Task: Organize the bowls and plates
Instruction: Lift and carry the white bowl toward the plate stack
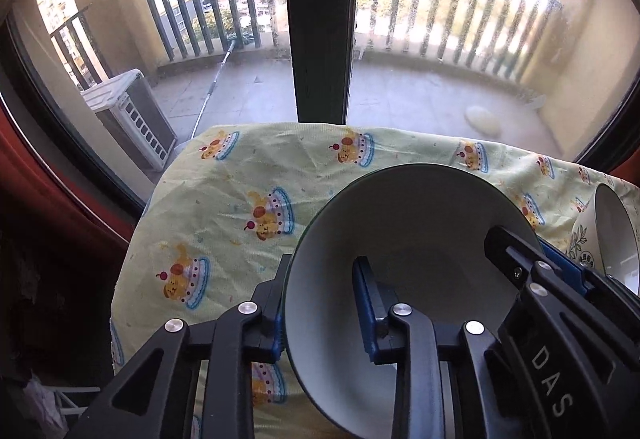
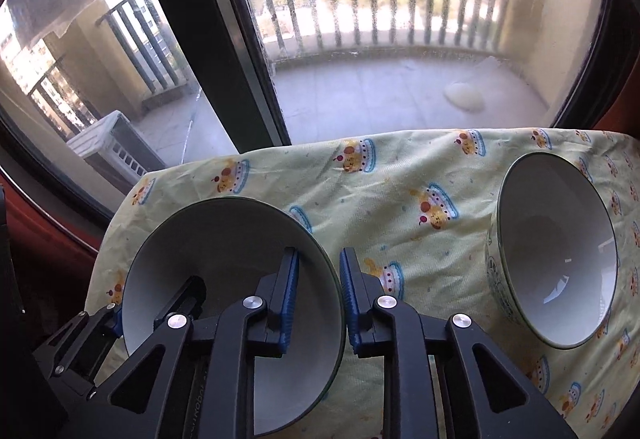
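A white bowl with a dark green rim (image 1: 416,223) sits over the yellow cartoon-print tablecloth (image 1: 240,175). Both grippers grasp it. My left gripper (image 1: 320,303) is shut on its left rim, one blue pad inside and one outside. My right gripper (image 2: 318,299) is shut on its right rim (image 2: 320,247) the same way; the right gripper also shows in the left wrist view (image 1: 536,255). A second white bowl with a floral outside (image 2: 556,255) stands on the cloth to the right, also seen in the left wrist view (image 1: 612,239).
The cloth-covered table ends close to a large window with a dark centre post (image 1: 320,19). Outside is a balcony with railings and an air-conditioner unit (image 1: 132,115). A dark red wall or frame (image 1: 48,179) lies left of the table.
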Action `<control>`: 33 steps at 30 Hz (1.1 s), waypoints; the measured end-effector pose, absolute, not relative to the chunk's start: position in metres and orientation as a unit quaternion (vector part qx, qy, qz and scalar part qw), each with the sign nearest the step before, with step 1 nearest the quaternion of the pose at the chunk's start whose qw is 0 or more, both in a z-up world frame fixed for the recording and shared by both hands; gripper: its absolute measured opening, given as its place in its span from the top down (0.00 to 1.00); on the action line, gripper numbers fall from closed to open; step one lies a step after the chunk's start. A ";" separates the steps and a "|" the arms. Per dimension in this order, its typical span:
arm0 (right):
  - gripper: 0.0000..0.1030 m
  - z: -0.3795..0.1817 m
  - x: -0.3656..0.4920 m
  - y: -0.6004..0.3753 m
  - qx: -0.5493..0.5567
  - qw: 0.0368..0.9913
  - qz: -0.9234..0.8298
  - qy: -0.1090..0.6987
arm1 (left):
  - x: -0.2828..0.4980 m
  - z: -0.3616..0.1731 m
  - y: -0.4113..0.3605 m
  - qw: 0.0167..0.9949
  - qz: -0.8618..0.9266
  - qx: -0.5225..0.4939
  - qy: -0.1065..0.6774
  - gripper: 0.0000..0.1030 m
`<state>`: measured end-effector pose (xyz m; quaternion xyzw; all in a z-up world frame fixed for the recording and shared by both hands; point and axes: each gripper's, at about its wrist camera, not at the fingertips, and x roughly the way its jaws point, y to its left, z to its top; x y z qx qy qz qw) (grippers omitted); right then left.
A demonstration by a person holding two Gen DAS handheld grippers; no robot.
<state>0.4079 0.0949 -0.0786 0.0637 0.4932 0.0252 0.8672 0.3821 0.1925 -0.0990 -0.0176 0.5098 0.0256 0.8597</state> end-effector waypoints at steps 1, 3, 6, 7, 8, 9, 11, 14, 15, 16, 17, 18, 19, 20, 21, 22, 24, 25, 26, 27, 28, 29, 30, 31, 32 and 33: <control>0.76 -0.079 0.407 0.095 0.065 0.867 0.024 0.494 | 0.382 -0.099 0.192 0.859 0.024 -0.017 0.511 0.73; 0.76 -0.077 0.406 0.094 0.065 0.865 0.022 0.496 | 0.381 -0.099 0.192 0.857 0.019 -0.017 0.514 0.73; 0.76 -0.074 0.402 0.092 0.060 0.866 0.017 0.497 | 0.377 -0.096 0.190 0.857 0.012 -0.019 0.515 0.73; 0.76 -0.073 0.400 0.091 0.059 0.866 0.015 0.496 | 0.375 -0.094 0.189 0.857 0.011 -0.018 0.514 0.73; 0.76 -0.071 0.398 0.090 0.059 0.866 0.014 0.497 | 0.372 -0.092 0.187 0.858 0.009 -0.017 0.513 0.73; 0.76 -0.069 0.396 0.088 0.058 0.866 0.013 0.496 | 0.370 -0.089 0.186 0.858 0.007 -0.018 0.513 0.73; 0.76 -0.064 0.391 0.086 0.055 0.867 0.011 0.495 | 0.364 -0.084 0.184 0.859 0.003 -0.019 0.512 0.73; 0.76 -0.054 0.379 0.084 0.051 0.871 0.007 0.489 | 0.354 -0.074 0.182 0.862 -0.001 -0.021 0.506 0.73; 0.76 -0.051 0.375 0.083 0.050 0.872 0.006 0.488 | 0.350 -0.071 0.181 0.863 -0.002 -0.021 0.505 0.73; 0.76 -0.047 0.372 0.081 0.050 0.872 0.005 0.486 | 0.346 -0.066 0.179 0.864 -0.004 -0.021 0.503 0.73; 0.76 -0.043 0.367 0.080 0.050 0.873 0.004 0.485 | 0.341 -0.063 0.178 0.866 -0.005 -0.021 0.500 0.73; 0.76 -0.039 0.363 0.079 0.049 0.875 0.004 0.482 | 0.337 -0.058 0.177 0.867 -0.006 -0.021 0.498 0.73; 0.76 -0.035 0.358 0.077 0.048 0.876 0.003 0.480 | 0.332 -0.055 0.177 0.868 -0.007 -0.022 0.496 0.73; 0.76 -0.031 0.353 0.076 0.048 0.877 0.002 0.477 | 0.328 -0.051 0.176 0.869 -0.009 -0.022 0.494 0.73; 0.76 -0.027 0.348 0.075 0.048 0.878 0.001 0.476 | 0.323 -0.047 0.174 0.871 -0.010 -0.022 0.492 0.73; 0.76 -0.022 0.342 0.074 0.048 0.880 0.000 0.473 | 0.319 -0.043 0.173 0.872 -0.011 -0.021 0.489 0.73; 0.76 -0.014 0.331 0.071 0.046 0.882 -0.001 0.469 | 0.310 -0.036 0.170 0.874 -0.015 -0.021 0.485 0.73; 0.76 -0.010 0.325 0.070 0.047 0.883 -0.003 0.466 | 0.305 -0.033 0.169 0.875 -0.017 -0.021 0.483 0.73; 0.76 -0.006 0.320 0.068 0.047 0.885 -0.004 0.464 | 0.300 -0.029 0.168 0.877 -0.018 -0.021 0.480 0.73; 0.76 -0.002 0.314 0.067 0.046 0.886 -0.005 0.462 | 0.296 -0.026 0.167 0.878 -0.018 -0.021 0.477 0.73; 0.76 0.002 0.309 0.065 0.045 0.887 -0.005 0.459 | 0.291 -0.022 0.165 0.879 -0.018 -0.021 0.475 0.73; 0.76 0.005 0.303 0.064 0.045 0.889 -0.004 0.456 | 0.286 -0.019 0.164 0.880 -0.018 -0.021 0.474 0.73; 0.76 0.009 0.298 0.062 0.045 0.889 -0.004 0.455 | 0.281 -0.015 0.163 0.881 -0.017 -0.021 0.473 0.73; 0.76 0.012 0.292 0.060 0.044 0.890 -0.003 0.454 | 0.276 -0.012 0.161 0.881 -0.017 -0.021 0.472 0.73; 0.76 0.015 0.287 0.058 0.044 0.891 -0.003 0.452 | 0.271 -0.009 0.159 0.882 -0.017 -0.020 0.470 0.73; 0.76 0.018 0.282 0.055 0.044 0.891 -0.002 0.451 | 0.265 -0.006 0.157 0.883 -0.018 -0.019 0.468 0.73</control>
